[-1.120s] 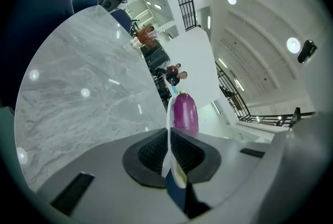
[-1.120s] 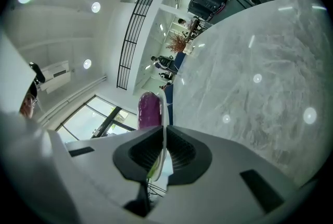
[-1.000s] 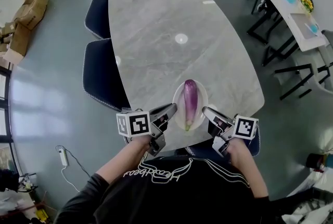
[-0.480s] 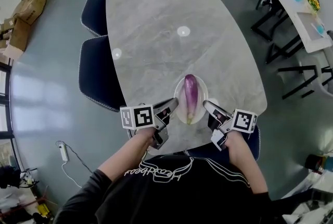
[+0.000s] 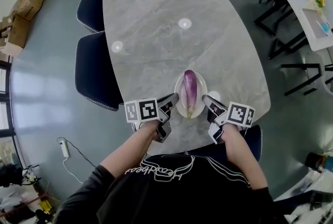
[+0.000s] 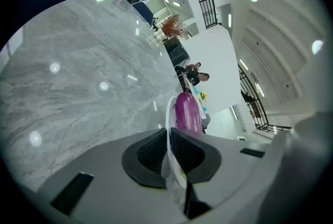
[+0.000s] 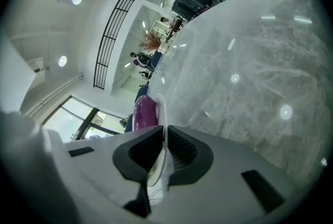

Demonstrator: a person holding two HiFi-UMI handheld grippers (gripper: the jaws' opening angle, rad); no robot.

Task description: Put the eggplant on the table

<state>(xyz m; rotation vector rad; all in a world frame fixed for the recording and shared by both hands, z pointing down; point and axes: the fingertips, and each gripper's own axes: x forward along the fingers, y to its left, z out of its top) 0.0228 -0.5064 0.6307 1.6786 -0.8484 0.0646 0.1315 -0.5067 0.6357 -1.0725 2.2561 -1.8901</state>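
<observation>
1. Currently, in the head view, the glossy purple elongated eggplant (image 5: 190, 90) lies on a small round white plate (image 5: 202, 94). The plate sits over the near end of the long grey marble-patterned table (image 5: 156, 25), at 6 o'clock.
2. Left gripper (image 5: 173, 99): its view shows the dark pads closed tight on the plate's thin white rim (image 6: 168, 113), with the eggplant (image 6: 187, 112) just past the rim.
3. Right gripper (image 5: 205, 100): same state, jaws pinched on the opposite rim (image 7: 162, 108), with the eggplant (image 7: 145, 111) just beyond.
4. Key relation: the eggplant's long axis runs 12 to 6, with the green stem end at 6, toward the person. It lies between the two grippers, at 3 o'clock from the left and 9 o'clock from the right, about equally near each.
5. Cannot tell whether the plate rests on the table or hangs just above it.
6. Judgement: neither gripper touches the eggplant itself, so one must let go of the rim before it can grasp across the short axis.
</observation>
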